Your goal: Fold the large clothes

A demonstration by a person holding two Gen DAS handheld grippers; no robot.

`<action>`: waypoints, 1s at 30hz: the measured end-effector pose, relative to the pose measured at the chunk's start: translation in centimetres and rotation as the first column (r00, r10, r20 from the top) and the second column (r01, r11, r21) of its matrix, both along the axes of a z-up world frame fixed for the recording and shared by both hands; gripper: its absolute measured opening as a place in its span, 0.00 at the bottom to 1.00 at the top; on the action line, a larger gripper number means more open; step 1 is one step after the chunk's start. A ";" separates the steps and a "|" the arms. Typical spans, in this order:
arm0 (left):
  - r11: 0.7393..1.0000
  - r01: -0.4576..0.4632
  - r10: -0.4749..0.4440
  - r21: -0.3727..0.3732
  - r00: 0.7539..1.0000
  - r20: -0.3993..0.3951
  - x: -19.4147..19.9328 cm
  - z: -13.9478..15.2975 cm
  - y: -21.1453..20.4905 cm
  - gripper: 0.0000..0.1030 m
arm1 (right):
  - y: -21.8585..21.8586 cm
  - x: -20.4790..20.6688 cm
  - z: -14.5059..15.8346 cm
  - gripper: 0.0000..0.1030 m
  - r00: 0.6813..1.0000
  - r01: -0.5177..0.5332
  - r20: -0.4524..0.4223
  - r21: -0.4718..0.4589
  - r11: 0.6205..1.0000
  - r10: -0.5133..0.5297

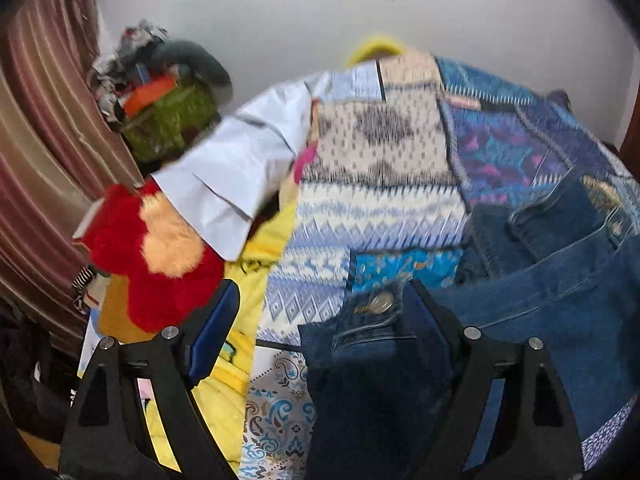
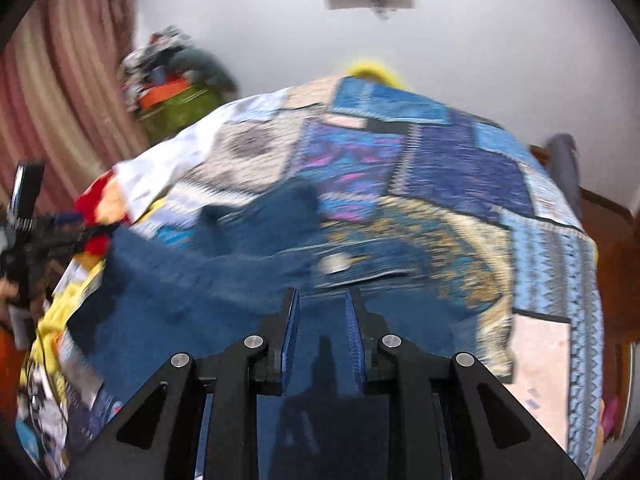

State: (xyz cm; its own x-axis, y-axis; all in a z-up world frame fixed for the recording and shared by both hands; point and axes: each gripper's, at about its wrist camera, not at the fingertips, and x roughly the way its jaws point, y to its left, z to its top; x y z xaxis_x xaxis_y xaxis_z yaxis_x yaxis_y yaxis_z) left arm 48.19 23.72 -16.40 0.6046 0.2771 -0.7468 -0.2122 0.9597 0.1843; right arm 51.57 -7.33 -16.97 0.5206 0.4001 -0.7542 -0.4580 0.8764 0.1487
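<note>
We see the jeans (image 1: 540, 300) lying crumpled on the patchwork quilt (image 1: 380, 152), their waistband button between the left gripper's (image 1: 320, 308) wide-apart jaws, which press on nothing. The right gripper (image 2: 322, 304) has its jaws drawn close together over the denim, clamping nothing we can make out.

The jeans (image 1: 560, 280) lie on the quilt (image 1: 380, 200), toward its near right part in the left wrist view. A shirt (image 1: 240, 160) lies on the quilt's left edge, overlapping a plush toy (image 1: 152, 256) beside it. Behind the toy, against the wall (image 1: 320, 32), stands a heap of clutter (image 1: 160, 92), with a curtain (image 1: 44, 120) to its left.
</note>
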 end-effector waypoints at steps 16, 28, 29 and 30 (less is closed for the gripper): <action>0.993 0.112 -0.120 -0.043 0.960 -0.254 -7.4 -10.7 0.1 0.89 | 7.4 -6.4 -9.0 0.18 0.970 -0.236 -0.032 -0.377 0.896 0.242; 0.999 0.015 -0.020 -0.032 0.984 -0.179 -12.3 -9.1 3.7 0.97 | -5.2 -6.6 -6.3 0.93 1.000 0.021 -0.011 -0.316 0.949 -0.026; 1.000 -0.020 0.024 0.024 0.984 -0.179 -12.7 -8.9 4.2 0.97 | -6.2 -6.7 -6.1 0.93 0.998 0.031 -0.046 -0.270 0.962 -0.046; 0.997 -0.041 0.051 0.060 0.983 -0.179 -13.0 -8.8 4.6 0.97 | -7.4 -6.7 -6.0 0.93 0.994 0.056 -0.077 -0.236 0.970 -0.076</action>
